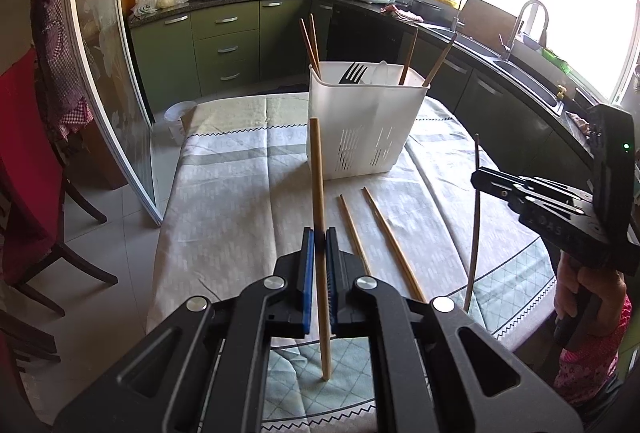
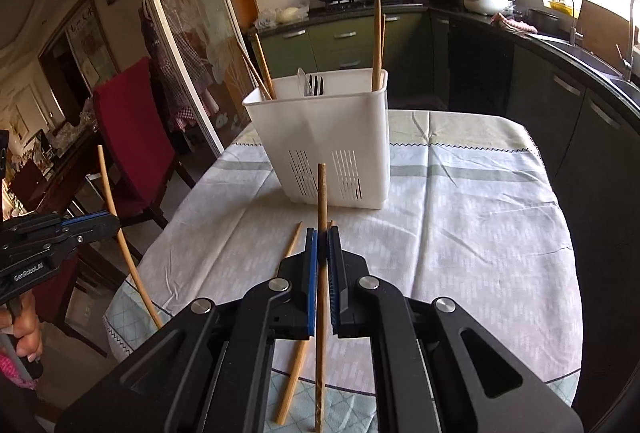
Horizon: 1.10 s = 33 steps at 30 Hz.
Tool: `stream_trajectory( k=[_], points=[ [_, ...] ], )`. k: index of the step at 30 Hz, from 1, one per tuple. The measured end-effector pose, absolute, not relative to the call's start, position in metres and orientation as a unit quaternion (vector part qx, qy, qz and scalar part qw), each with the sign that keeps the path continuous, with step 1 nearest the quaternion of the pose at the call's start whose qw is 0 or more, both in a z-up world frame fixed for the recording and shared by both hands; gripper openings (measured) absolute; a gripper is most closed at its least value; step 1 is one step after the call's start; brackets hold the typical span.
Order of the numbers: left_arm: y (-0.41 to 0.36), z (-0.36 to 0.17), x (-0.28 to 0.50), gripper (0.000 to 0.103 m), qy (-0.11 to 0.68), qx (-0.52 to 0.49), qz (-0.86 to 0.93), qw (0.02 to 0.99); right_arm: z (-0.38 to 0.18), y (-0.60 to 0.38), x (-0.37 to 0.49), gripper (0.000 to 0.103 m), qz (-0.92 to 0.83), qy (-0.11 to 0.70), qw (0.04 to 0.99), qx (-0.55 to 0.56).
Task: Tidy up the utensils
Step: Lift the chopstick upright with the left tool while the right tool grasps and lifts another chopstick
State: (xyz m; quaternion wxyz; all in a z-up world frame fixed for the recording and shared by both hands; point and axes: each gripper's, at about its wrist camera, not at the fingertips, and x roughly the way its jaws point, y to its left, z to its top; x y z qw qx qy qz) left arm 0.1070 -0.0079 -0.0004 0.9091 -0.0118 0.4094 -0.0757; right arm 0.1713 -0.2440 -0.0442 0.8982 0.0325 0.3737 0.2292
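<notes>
The white utensil holder [image 1: 362,121] stands upright at 12 o'clock on the cloth-covered counter [image 1: 240,193], toward its far side. It holds a pair of chopsticks [image 1: 310,45] leaning in the left corner, a black fork [image 1: 352,72] with tines up and a pale utensil beside it (type unclear) in the middle, and two more chopsticks [image 1: 424,57] on the right side. Its lower front wall is slotted.

The left claw [image 1: 319,245] is clamped on a light wooden chopstick [image 1: 318,201], held near upright. In the left wrist view the lower tip shows over the cloth at 6 o'clock; whether it touches cannot be told. The right claw [image 2: 323,245] is clamped on a darker chopstick [image 2: 321,201], also near upright. It appears in the left view at 3 o'clock, gripped by a hand [image 1: 580,293].

Two loose chopsticks [image 1: 380,237] lie flat on the cloth between claws and holder, apart from each other.

The cloth is bare at 9 and 3 o'clock of the holder. The counter's rounded edge drops off on both sides; a red chair [image 2: 132,137] stands near its left edge.
</notes>
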Motion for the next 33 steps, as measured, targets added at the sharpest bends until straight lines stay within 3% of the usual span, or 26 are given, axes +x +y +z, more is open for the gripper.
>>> stream_trajectory(
  k=[15,33],
  points=[
    [-0.012,0.004,0.085,0.006,0.381,-0.002,-0.072,0.922,-0.005,-0.313,0.056,0.006,0.219,0.198,0.954,0.053],
    [-0.017,0.005,0.084,0.006,0.38,0.001,-0.08,0.922,-0.005,-0.3,0.074,0.006,0.228,0.199,0.952,0.046]
  ],
)
